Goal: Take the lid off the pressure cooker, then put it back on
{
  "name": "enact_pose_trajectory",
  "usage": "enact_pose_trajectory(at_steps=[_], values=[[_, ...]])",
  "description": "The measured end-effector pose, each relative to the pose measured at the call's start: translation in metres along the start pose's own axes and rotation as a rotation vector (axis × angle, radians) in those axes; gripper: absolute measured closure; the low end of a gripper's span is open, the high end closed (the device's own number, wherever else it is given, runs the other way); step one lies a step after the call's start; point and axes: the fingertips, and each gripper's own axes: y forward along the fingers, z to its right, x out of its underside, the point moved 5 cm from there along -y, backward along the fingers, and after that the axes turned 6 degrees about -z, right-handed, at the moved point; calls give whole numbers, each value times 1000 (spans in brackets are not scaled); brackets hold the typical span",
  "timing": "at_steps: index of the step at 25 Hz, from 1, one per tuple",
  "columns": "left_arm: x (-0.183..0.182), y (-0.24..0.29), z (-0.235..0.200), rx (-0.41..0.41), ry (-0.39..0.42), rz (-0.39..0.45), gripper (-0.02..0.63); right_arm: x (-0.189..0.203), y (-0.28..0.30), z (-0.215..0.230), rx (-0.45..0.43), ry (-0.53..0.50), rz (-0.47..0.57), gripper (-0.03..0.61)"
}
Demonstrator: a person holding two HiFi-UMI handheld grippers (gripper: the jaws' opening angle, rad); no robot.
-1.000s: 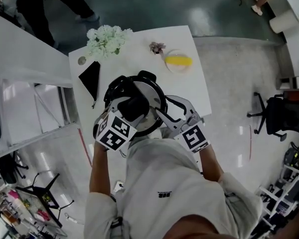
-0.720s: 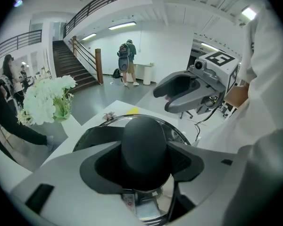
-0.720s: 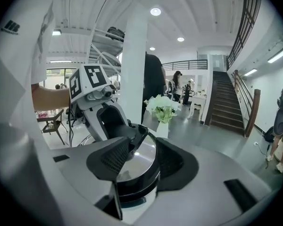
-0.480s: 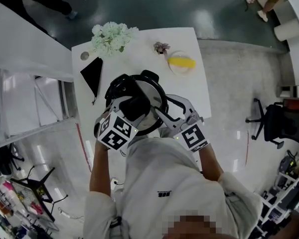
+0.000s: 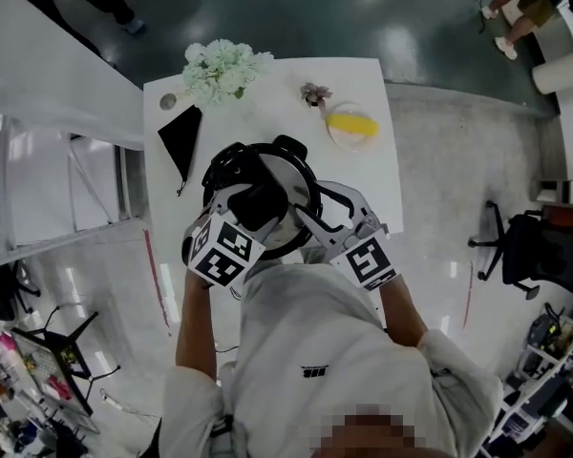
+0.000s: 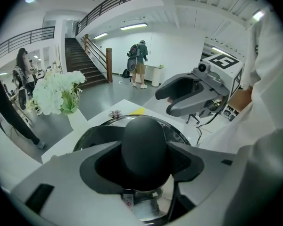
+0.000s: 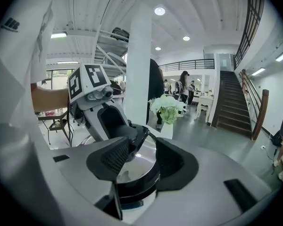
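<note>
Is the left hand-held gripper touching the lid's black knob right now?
Touching. The left gripper view shows the left hand-held gripper with its jaws pressed against both sides of the knob, with no gap visible.

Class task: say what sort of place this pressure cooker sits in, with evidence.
Probably an open office or lab hall, not a kitchen: a wide staircase, an office chair on polished floor, and the pressure cooker on a small white table.

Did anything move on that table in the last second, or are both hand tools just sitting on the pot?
Nothing visibly changed. The left gripper still has its fingers clasped on the knob of the lid, and the right gripper still grips the handle at the pot's near side. The lid is still on. Only the head view's framing drifted slightly.
</note>
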Motion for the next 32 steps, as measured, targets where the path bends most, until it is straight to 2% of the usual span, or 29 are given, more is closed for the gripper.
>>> enact_pose_trajectory(at_steps=[5,15,24,32], values=[[0,2,0,-38,-59,8,327,-1,1,0,-25,30,-26,396],[-1,2,2,-115,-172,21,326,-1,5,0,-71,4,-18,396],[0,0,4,-183,-275,28,325,-1,6,-2,-78,3,-8,396],[1,1,5,-231,-279,82,322,2,7,-4,-43,30,9,396]])
